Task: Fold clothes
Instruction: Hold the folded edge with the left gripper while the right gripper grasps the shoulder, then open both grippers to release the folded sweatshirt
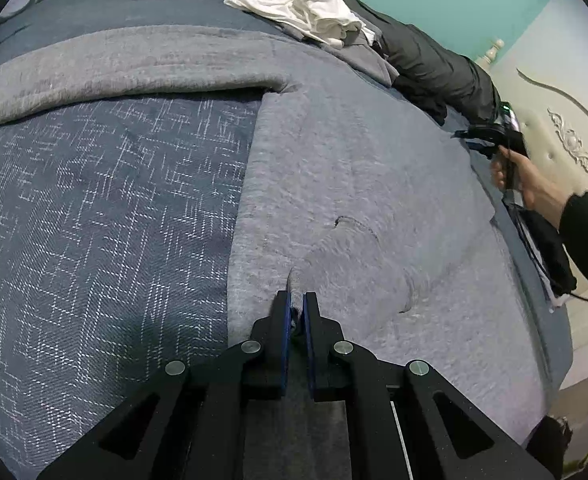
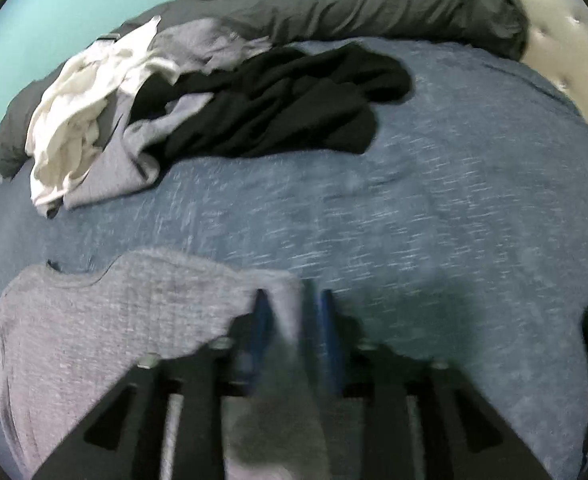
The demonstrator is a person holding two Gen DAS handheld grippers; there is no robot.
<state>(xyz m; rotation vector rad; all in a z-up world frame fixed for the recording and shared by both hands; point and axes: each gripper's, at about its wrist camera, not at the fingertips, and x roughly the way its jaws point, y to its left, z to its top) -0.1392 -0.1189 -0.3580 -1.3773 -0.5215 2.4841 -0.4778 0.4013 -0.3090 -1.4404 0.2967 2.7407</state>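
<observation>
1. The bed [image 1: 94,208] under my tools wears a blue cover with a pale woven fleck; a dark grey duvet [image 2: 354,4] is bunched along its far edge.
2. The grey garment [image 1: 366,208] I am folding lies spread flat on the bed. In the left wrist view its long axis runs from my left tool away toward my right one, and a folded-over part stretches off to the left.
3. A heap of unfolded clothes sits well apart near the duvet: a black piece [image 2: 286,108], a white one [image 2: 78,120] and a grey one [image 2: 134,152] between them.
4. My left tool [image 1: 297,304] is clenched on a small ridge of the grey garment's near edge.
5. My right tool [image 2: 292,304], in my right hand [image 1: 530,184], straddles the garment's far corner; the fingers stand apart and blurred, the cloth between them but not visibly pinched.
6. I can read no label or writing anywhere.
</observation>
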